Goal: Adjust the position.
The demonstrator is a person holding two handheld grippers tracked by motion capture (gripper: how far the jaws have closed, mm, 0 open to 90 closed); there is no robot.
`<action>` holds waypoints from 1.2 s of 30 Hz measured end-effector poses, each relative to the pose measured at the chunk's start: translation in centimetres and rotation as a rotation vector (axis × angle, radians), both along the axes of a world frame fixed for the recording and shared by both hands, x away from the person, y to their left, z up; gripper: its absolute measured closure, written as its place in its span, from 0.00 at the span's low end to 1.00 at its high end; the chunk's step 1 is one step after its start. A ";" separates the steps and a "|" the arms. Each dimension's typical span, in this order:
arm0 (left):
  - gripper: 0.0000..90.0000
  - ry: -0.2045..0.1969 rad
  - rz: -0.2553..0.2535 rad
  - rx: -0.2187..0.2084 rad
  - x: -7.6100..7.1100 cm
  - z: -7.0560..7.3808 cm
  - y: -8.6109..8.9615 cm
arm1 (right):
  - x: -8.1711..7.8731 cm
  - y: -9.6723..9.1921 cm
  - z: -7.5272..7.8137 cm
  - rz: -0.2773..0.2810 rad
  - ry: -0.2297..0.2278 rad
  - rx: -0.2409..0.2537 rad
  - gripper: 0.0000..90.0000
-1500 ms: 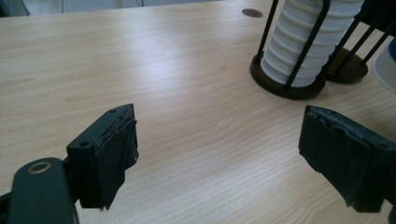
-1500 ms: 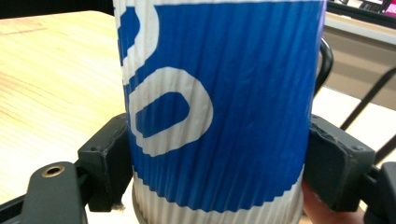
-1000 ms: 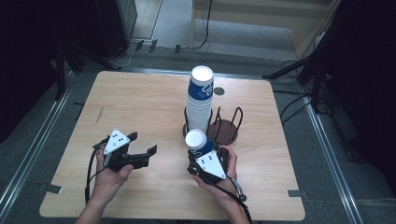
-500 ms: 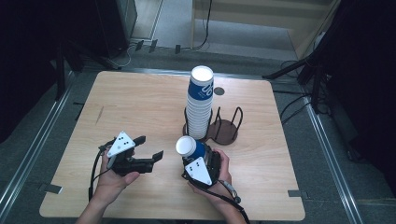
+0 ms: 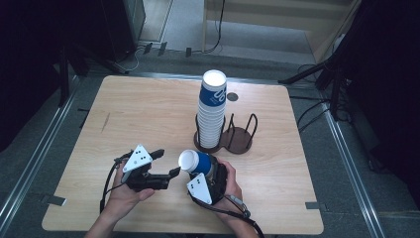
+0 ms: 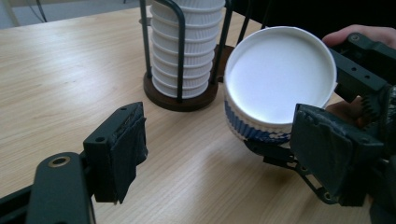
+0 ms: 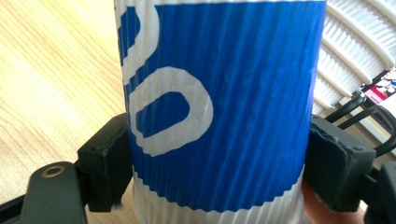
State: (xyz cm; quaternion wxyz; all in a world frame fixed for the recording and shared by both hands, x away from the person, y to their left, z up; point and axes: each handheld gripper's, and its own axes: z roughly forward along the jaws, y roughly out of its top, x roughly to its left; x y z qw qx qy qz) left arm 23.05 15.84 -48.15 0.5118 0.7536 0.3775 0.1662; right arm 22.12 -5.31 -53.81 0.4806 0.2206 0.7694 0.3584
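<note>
Blue-and-white ribbed paper cup (image 5: 194,161), gripped in the right gripper's (image 5: 210,173) jaws, now tilts leftward toward the left gripper's (image 5: 166,166) open jaws, which have just been closing, ready for handover.

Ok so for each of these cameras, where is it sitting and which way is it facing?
High view: above the person's side, looking forward and down on the table; both hands, left gripper and right gripper.
Left gripper view: rides the left gripper, facing the blue cup; its own jaws show, apart, having just been closing.
Right gripper view: rides the right gripper, jaws clamped on the cup.
Shared: cup, cup stack in its holder.
</note>
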 end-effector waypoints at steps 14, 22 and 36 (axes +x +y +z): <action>0.22 0.001 -0.081 -0.005 -0.4 -0.1 -1.0 | -0.3 0.5 -0.4 0.024 -0.044 -0.077 0.21; 0.24 0.004 -0.103 -0.004 -0.4 -0.2 -1.3 | -0.8 1.0 -0.4 0.054 -0.070 -0.106 0.21; 0.28 -0.002 -0.139 -0.016 -0.5 -0.2 -1.5 | -1.6 1.9 -0.2 0.102 -0.098 -0.131 0.21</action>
